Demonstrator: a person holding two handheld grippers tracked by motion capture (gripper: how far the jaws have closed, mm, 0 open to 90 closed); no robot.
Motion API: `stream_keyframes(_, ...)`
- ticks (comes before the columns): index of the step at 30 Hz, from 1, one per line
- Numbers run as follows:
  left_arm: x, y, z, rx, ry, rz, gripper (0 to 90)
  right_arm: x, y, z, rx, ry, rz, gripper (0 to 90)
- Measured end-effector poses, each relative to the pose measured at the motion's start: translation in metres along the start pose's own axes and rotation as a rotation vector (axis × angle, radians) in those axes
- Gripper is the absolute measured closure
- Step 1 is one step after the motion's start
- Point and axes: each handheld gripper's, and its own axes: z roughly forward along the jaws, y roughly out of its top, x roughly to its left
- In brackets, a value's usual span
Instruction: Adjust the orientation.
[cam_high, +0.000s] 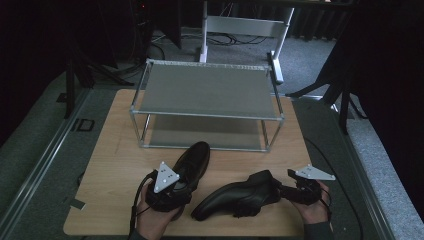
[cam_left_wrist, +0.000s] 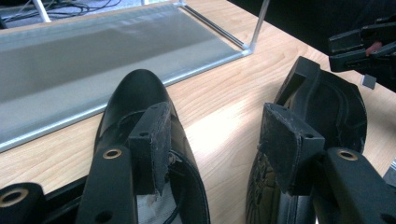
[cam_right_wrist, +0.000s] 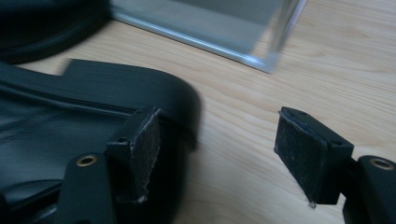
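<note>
Both tongs gape with nothing gripped: the left gripper (cam_high: 176, 186) hangs over the upright shoe (cam_high: 192, 161), which points toward the rack (cam_high: 207, 116), while the right gripper (cam_high: 284, 191) sits just beside the tipped shoe (cam_high: 237, 196), at its heel, on the table (cam_high: 112, 165).

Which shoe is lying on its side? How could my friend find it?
Start at the metal shelf rack on the wooden table. In front of it are two black shoes; take the shoe nearest the right gripper. It is tipped over, while the other shoe stands upright.
</note>
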Motion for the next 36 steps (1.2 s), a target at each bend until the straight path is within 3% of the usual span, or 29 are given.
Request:
stream_keyframes(7,-0.002,-0.002,0.000,0.000,-0.025,0.029,44.3,0.020,0.012,0.007,-0.011,0.054,-0.046,29.3)
stream_keyframes(15,0.001,-0.002,0.000,-0.005,-0.018,0.036,44.4,0.016,0.025,0.021,0.020,0.096,-0.013,29.5)
stream_keyframes(21,0.001,-0.003,0.001,-0.001,0.002,0.043,44.4,0.016,0.041,0.035,0.016,0.088,-0.018,30.4)
stream_keyframes(28,0.007,-0.002,-0.005,-0.020,0.023,0.031,44.6,0.021,0.062,0.057,0.027,0.014,-0.056,33.4)
stream_keyframes(34,0.011,-0.004,-0.007,-0.022,0.032,0.019,44.6,0.020,0.063,0.047,-0.018,0.021,-0.022,33.6)
stream_keyframes(36,0.011,-0.004,-0.005,-0.020,0.033,0.016,44.6,0.021,0.061,0.042,-0.024,0.028,-0.032,33.5)
